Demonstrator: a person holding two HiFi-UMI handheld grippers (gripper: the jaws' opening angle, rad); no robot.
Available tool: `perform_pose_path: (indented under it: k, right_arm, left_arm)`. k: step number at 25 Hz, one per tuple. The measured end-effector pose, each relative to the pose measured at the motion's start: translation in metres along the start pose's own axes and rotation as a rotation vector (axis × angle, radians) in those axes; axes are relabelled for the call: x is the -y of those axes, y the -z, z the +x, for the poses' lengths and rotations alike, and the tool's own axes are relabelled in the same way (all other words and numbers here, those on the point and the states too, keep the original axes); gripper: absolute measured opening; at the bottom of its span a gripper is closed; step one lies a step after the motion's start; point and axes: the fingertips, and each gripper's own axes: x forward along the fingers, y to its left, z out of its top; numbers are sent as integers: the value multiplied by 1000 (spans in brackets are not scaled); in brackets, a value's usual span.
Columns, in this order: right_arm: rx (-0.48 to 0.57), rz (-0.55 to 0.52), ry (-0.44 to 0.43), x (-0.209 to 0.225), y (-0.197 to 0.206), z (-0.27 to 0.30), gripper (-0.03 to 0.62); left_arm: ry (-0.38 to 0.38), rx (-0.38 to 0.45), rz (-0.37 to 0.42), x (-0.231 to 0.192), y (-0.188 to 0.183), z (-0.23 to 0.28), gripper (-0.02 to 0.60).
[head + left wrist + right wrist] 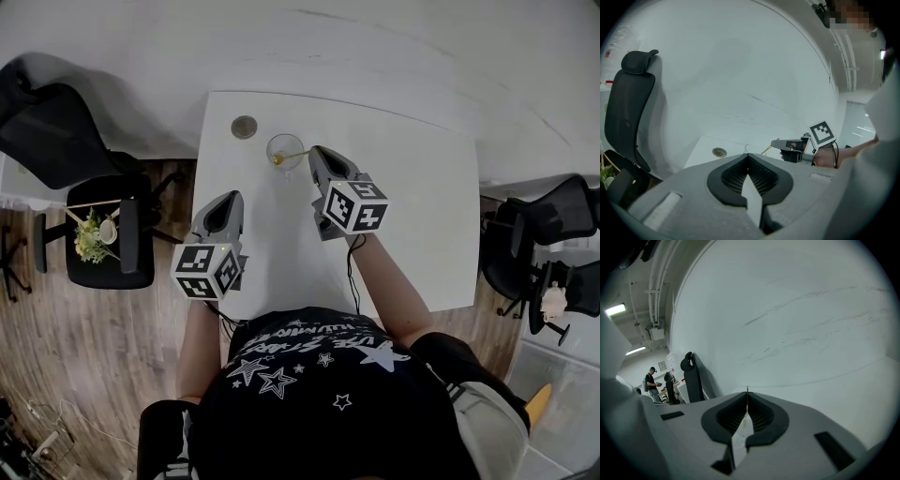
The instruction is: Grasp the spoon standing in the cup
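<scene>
Jaws of right gripper (314, 152) pinch the spoon (291, 157) (cup (273, 146) near far edge of table (412, 187)); left gripper (232, 196) clenched empty.

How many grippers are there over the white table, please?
2. The left gripper is near the table's left edge. The right gripper is farther in, beside the cup, closed on the spoon. None seems hidden.
</scene>
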Motion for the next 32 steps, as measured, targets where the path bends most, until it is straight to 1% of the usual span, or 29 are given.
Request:
perform_pose_path:
  k: [4, 13, 22, 26, 32]
  right_arm:
    - [5, -21, -16, -6, -2, -2, 17]
    - [44, -27, -36, -10, -13, -10, 15]
    - [124, 32, -46, -3, -33, -38, 15]
    - [169, 62, -59, 1, -44, -56, 15]
    - [214, 67, -72, -1, -53, -81, 15]
  left_arm:
    - [6, 1, 5, 1, 0, -2, 8]
    - [19, 0, 4, 3, 1, -1, 8]
    - [42, -19, 55, 27, 2, 1, 8]
    - [54, -13, 75, 41, 1, -5, 8]
    - [51, 3, 86, 55, 1, -19, 8]
